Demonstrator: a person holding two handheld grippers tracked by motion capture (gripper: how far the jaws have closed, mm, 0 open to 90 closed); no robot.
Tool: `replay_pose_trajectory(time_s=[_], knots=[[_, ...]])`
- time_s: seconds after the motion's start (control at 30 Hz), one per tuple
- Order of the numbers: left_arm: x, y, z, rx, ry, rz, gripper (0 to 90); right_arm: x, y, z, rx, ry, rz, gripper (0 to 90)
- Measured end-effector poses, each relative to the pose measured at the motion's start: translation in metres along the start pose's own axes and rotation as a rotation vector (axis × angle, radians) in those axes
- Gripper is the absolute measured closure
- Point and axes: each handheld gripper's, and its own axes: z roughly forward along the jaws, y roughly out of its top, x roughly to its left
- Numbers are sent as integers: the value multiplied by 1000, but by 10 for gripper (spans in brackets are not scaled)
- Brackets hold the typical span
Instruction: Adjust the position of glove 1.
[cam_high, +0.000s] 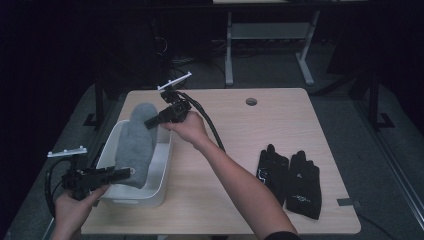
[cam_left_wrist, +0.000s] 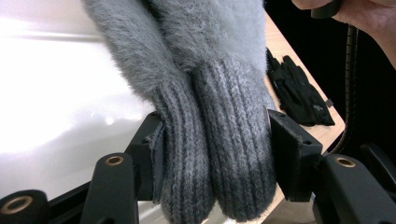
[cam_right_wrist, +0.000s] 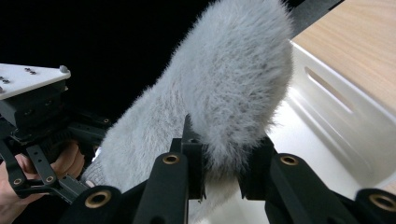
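I have the grey mittens (cam_high: 135, 145) clamped cuff-end in my left gripper (cam_high: 125, 173) and fuzzy tip in my right gripper (cam_high: 154, 121), strung lengthwise between them above the white bin (cam_high: 159, 172).

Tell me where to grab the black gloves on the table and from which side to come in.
Take the black gloves at the cuff end nearest the person, coming straight down from above. They lie flat, side by side, fingers pointing away on the bare table, so the wide cuffs likely give more to pinch than the thin fingers. Both grippers are busy with the grey mittens now.
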Motion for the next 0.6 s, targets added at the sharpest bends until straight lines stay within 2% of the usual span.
replay_pose_trajectory(time_s=[0.37, 0.6], knots=[[15, -12, 6, 27, 10, -56, 429, -10, -7, 25, 47, -6, 18, 751], [20, -18, 12, 63, 18, -69, 422, -18, -15, 36, 69, -9, 35, 752]])
